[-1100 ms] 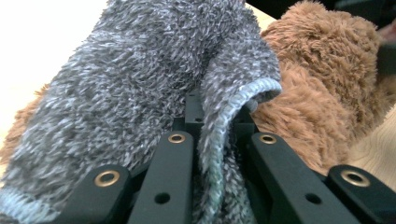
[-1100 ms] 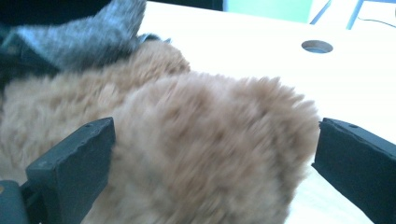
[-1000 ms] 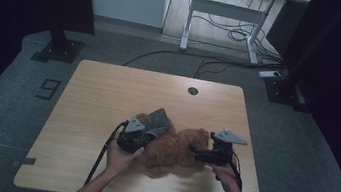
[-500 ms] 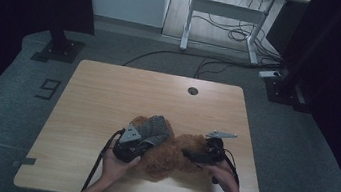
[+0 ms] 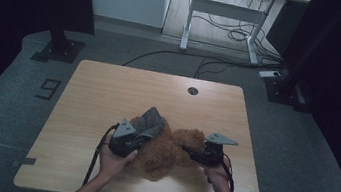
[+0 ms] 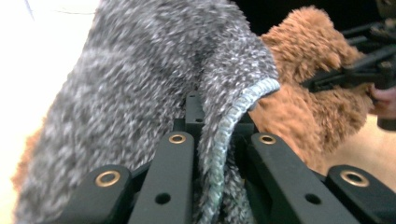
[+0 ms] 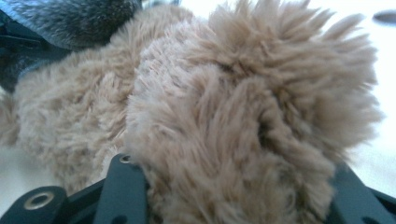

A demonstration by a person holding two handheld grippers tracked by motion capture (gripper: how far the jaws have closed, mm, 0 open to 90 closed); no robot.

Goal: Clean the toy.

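Note:
A brown plush toy lies near the front edge of the wooden table. A grey knitted cloth is draped over its left side. My left gripper is shut on the ribbed hem of that grey cloth, which hangs between the jaws, with the plush just behind. My right gripper is at the toy's right side. Its jaws have just been closing, and a furry lump of the plush is squeezed between them. The grey cloth shows at top left there.
A round cable hole sits near the table's far edge. A desk frame with loose cables stands behind the table on the carpet. Black stands flank the table, and a "9" mark is on the floor at left.
My right gripper has slid left into the plush and its jaws have narrowed around the fur. The left gripper keeps its hold on the grey cloth, barely shifted.

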